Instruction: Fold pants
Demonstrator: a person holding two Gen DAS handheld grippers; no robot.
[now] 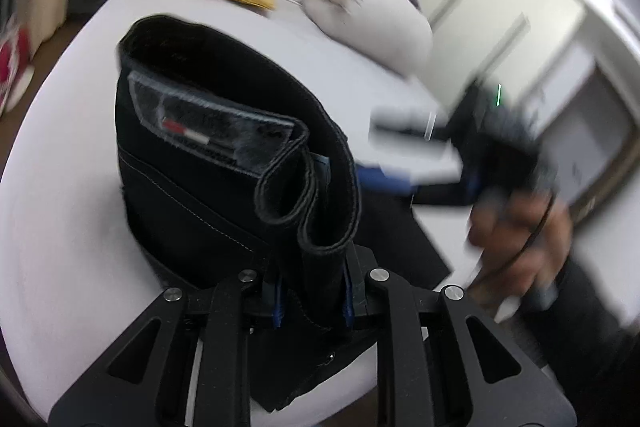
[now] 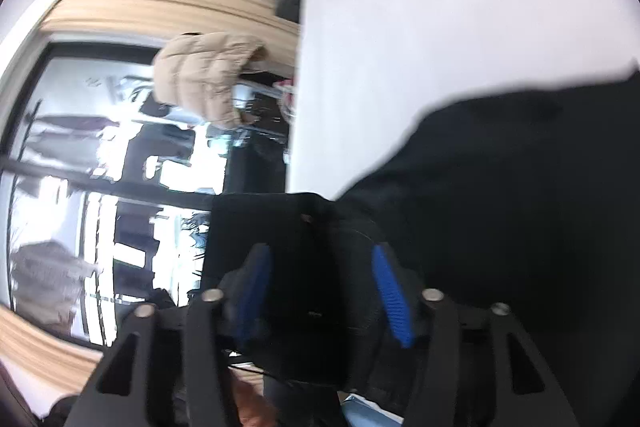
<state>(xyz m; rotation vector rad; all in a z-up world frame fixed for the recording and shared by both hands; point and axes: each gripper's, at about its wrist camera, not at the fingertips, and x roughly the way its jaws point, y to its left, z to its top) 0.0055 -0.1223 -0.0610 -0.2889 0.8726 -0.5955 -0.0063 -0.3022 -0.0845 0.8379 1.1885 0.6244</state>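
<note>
Pants (image 1: pixel 224 163) (one pair), left gripper (image 1: pixel 312 301) jaws clamping waistband

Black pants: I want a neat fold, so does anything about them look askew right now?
Yes. The black denim pants hang bunched, waistband curled into loops with the inner label showing, pinched in the left gripper above the white table.

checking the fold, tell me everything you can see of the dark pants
The dark pants look like black denim with pale stitching and a sewn label with a red and white mark. In the left wrist view a folded bunch with rolled layers stands up from the white surface, clamped in the shut left gripper. In the right wrist view dark cloth lies between the spread fingers of the right gripper; blur hides whether they press it.
</note>
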